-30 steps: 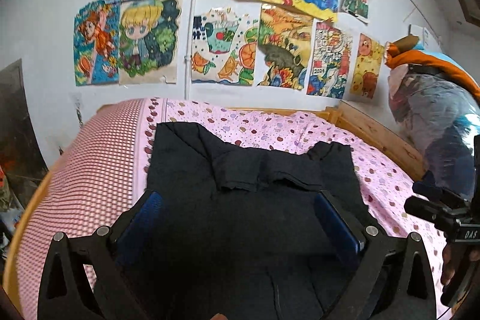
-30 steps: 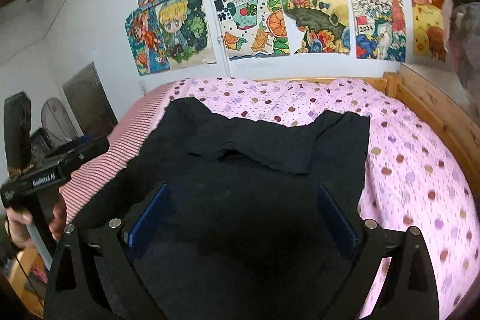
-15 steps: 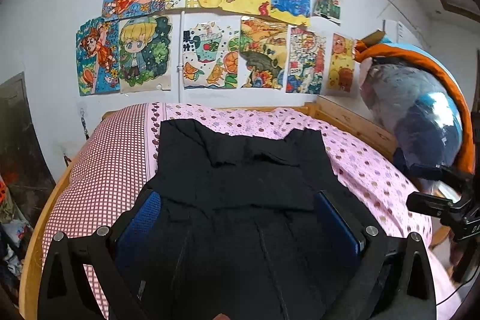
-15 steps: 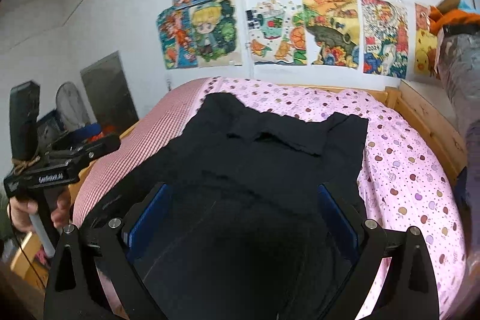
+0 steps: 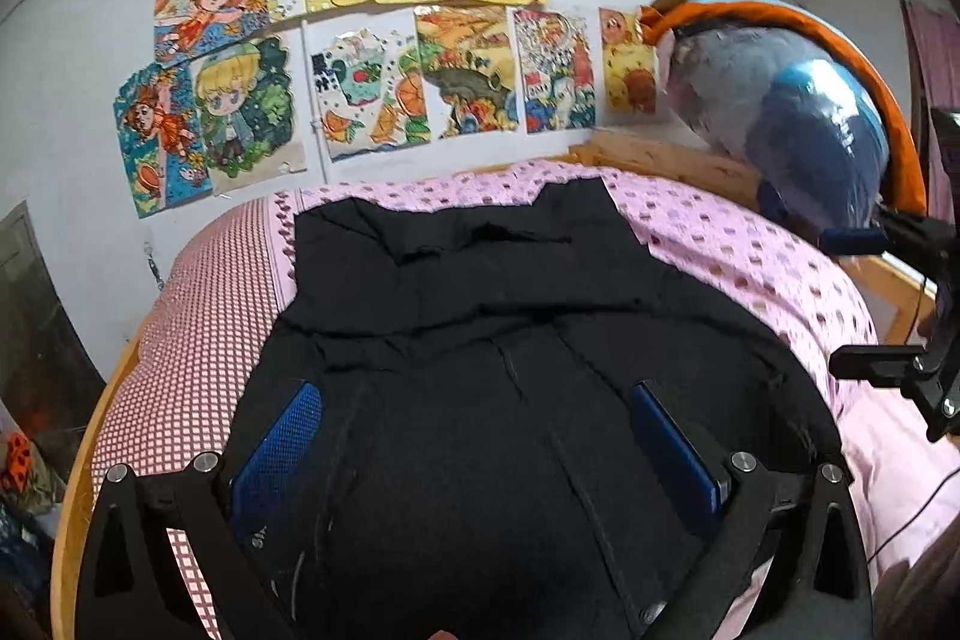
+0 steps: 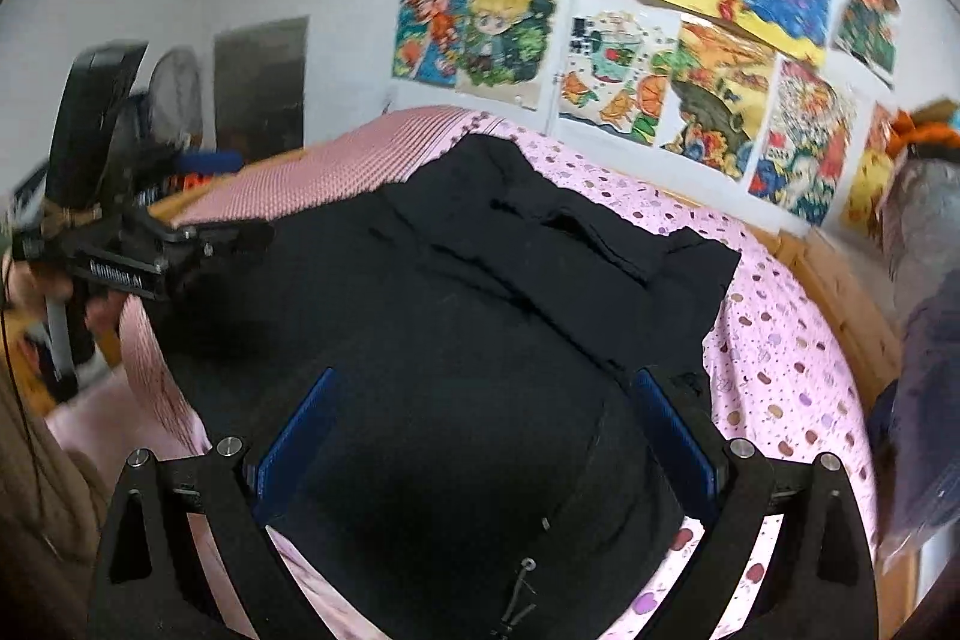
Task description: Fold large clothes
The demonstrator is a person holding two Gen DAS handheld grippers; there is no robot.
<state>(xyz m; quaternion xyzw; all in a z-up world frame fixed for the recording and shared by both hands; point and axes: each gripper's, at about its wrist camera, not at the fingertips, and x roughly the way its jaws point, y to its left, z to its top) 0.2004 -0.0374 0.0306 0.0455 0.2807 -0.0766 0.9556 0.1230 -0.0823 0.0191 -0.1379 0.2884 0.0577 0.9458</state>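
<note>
Hovering w/ both grippers, left gripper (image 5: 474, 454) and right gripper (image 6: 483, 445), fingers spread, pinching nothing, over large black cloth garment (image 5: 510, 340) filling frame centre on pink dotted bedsheet (image 5: 750, 256), probably readying next fold.

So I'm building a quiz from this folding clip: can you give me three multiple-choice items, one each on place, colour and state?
1. Where does the large black fabric garment lie?
A. on the pink dotted bed sheet
B. on a chair
C. on the floor

2. What colour are the left gripper pads?
A. red
B. blue
C. white

3. How do the right gripper jaws stand?
A. clamped on paper
B. fully shut
C. open

Answers: 1 A, the garment spreads over the sheet; 2 B, both pads show blue; 3 C, a wide gap separates them.
</note>
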